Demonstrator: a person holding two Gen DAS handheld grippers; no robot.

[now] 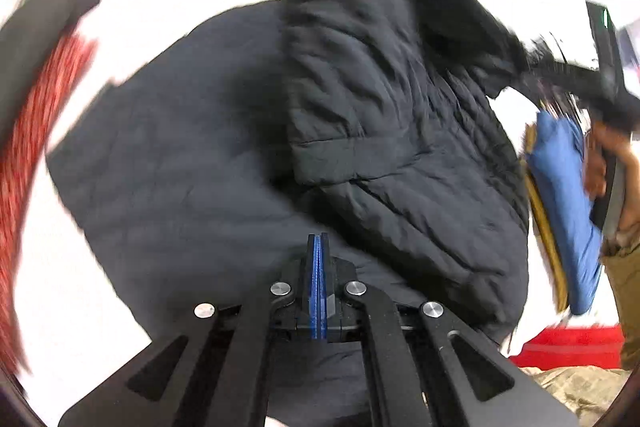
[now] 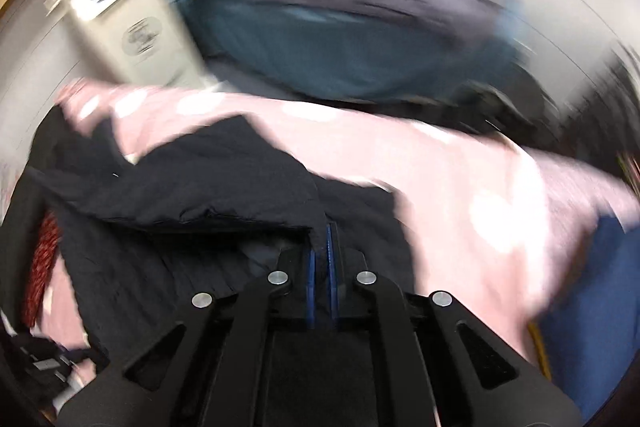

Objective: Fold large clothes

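Observation:
A large black padded jacket [image 1: 360, 115] fills the left wrist view, spread over a pale surface, with one half folded over the other. My left gripper [image 1: 318, 239] is shut and empty, its blue pads together just above the jacket's near edge. In the right wrist view my right gripper [image 2: 322, 231] is shut on a fold of the black jacket [image 2: 192, 183], the cloth pinched between the blue pads. The right gripper also shows in the left wrist view [image 1: 576, 75] at the jacket's right side. Both views are motion-blurred.
A pink dotted sheet [image 2: 460, 195] covers the surface. A teal and grey pile of clothes [image 2: 340, 27] lies beyond. A red patterned cloth [image 1: 36, 131] is at the left. A folded blue garment [image 1: 568, 195] and a red item [image 1: 568, 347] are at the right.

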